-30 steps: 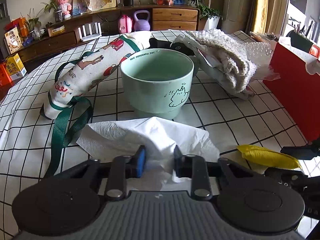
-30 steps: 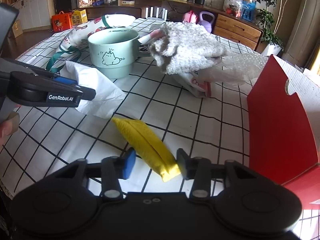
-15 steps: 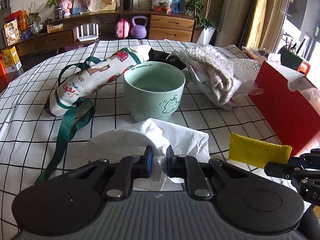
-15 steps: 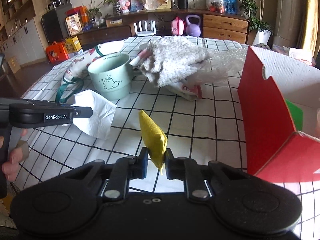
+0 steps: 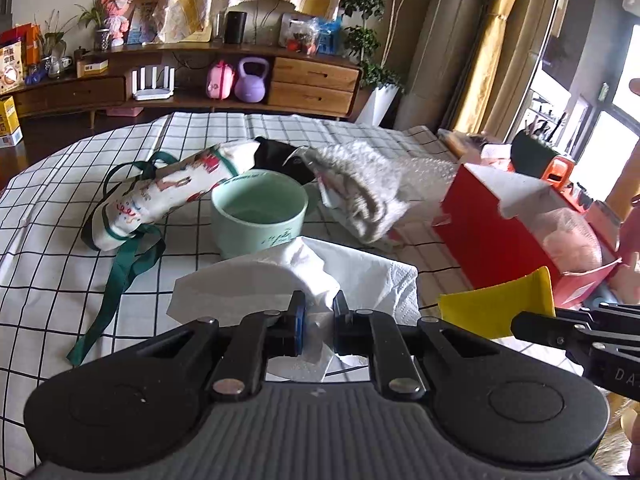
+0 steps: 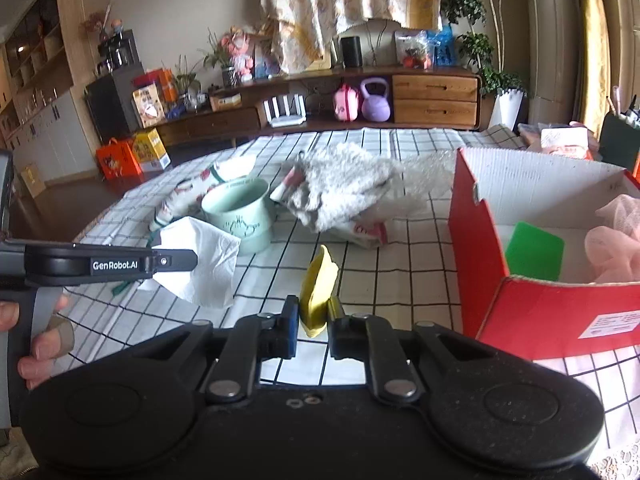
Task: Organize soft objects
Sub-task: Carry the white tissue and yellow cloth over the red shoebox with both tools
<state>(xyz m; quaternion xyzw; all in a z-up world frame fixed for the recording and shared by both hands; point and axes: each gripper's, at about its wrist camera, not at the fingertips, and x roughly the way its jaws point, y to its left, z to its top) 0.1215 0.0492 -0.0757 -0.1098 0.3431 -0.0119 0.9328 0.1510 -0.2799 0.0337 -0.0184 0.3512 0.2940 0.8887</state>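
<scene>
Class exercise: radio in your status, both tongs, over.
Left tongs shut on white tissue, lifted. Right tongs shut on yellow cloth, clear of table. Red box open to the right, path unobstructed.

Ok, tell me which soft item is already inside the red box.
The pink mesh puff, lying in the red box by a green pad; the white tissue and yellow cloth are in the tools outside it.

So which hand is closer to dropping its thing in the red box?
The right. The right gripper has its jaws shut on the yellow cloth, with the open red box just beside it. The left gripper holds the white tissue farther from the box.
</scene>
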